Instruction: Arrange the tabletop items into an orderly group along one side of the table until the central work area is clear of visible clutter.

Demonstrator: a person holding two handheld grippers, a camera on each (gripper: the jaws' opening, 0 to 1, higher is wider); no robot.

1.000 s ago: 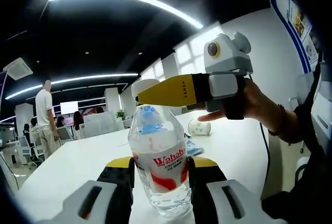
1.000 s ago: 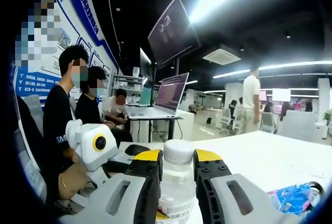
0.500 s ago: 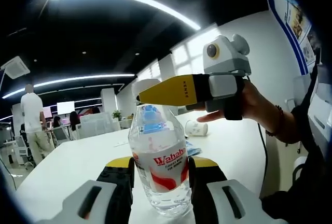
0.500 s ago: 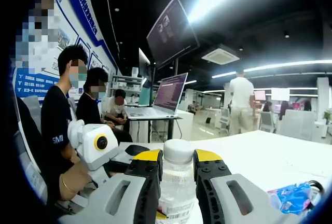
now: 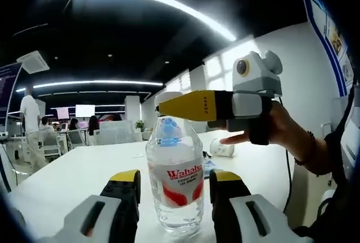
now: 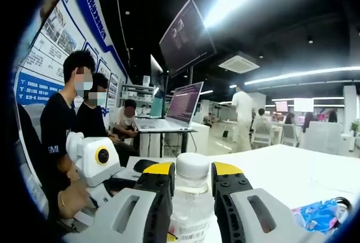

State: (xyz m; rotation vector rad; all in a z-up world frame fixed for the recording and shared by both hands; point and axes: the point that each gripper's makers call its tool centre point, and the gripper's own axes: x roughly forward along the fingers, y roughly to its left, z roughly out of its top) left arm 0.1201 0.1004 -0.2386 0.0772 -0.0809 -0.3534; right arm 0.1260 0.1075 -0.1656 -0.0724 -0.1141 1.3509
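A clear water bottle (image 5: pixel 175 181) with a red and white label stands on the white table (image 5: pixel 67 175). My left gripper (image 5: pixel 174 180) is open, its yellow-tipped jaws flanking the bottle's body with a small gap on each side. From the right, the right gripper (image 5: pixel 191 105), held by a hand, reaches across the bottle's neck just under the white cap. In the right gripper view the white cap (image 6: pixel 193 165) rises between the jaws of my right gripper (image 6: pixel 193 171), which is shut on the bottle's neck.
A paper cup (image 5: pixel 223 148) lies on its side further back on the table, with a blue packet (image 6: pixel 319 214) near it. A laptop (image 6: pixel 184 103) sits on a separate stand. Several people (image 6: pixel 70 113) sit on the left; chairs and desks fill the background.
My left gripper's jaws have opened off the bottle's sides, where they were pressed before. The right gripper keeps its hold at the neck. A person in the background has walked across.
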